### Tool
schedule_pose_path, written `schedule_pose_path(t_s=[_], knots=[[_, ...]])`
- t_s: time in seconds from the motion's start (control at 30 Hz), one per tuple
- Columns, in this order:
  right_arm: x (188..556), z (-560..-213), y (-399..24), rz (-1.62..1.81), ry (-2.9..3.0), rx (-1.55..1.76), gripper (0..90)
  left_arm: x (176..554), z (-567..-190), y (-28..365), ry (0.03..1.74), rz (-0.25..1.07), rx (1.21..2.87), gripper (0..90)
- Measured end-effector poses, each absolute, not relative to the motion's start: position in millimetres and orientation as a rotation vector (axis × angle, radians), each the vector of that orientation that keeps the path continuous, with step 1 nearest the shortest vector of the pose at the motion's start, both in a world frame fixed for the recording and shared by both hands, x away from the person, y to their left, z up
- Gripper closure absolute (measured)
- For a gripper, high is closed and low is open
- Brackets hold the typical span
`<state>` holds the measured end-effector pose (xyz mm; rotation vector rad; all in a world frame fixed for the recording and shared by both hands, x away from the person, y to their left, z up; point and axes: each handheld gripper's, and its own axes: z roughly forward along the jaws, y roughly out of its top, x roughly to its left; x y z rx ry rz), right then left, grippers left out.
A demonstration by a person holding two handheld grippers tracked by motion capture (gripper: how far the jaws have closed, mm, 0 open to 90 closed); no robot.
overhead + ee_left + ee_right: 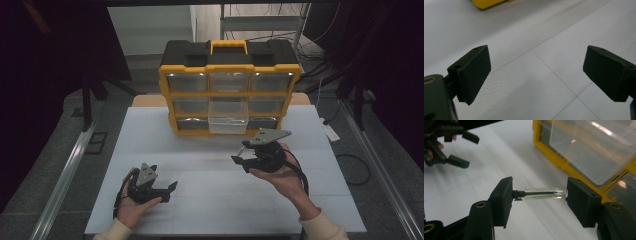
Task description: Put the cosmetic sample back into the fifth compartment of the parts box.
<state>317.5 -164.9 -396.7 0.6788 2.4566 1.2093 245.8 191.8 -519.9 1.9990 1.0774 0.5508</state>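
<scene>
The right gripper (539, 193) clamps a small clear glass vial with a black cap (544, 193) end to end: the black cap presses against one black pad, the rounded glass base against the other. The vial lies level between the jaws, clear of the white table surface (499, 152) beneath it. In the high view, the right gripper (241, 154) is held above the table in the person's right hand (280, 172), in front of the organiser and well apart from the other gripper.

The yellow-and-black plastic drawer organiser with a yellow carry handle (229, 85) stands upright at the far middle of the table. One clear plastic drawer (228, 116) in its centre column (middle row) is pulled out toward the person; the remaining drawers sit flush in their frames. In the right gripper view, this open drawer (594, 147) is just beyond the held vial, up and to the right.

The left gripper (171, 191) rests low over the near left part of the table, held in the person's left hand (132, 205). Its jaws stand wide apart with nothing between them; the left gripper view shows bare table (536, 75) between the two black pads (474, 72). A yellow corner of the organiser (487, 3) is visible at the top edge of that view.
</scene>
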Motion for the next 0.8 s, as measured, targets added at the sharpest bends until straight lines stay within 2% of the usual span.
schedule_pose_path(t_s=[0.8], knots=[[320, -372, -177, 1.295, 2.294, 0.734, 39.9, 246, -520, 192, 1.080, 0.549, 2.000, 8.4]])
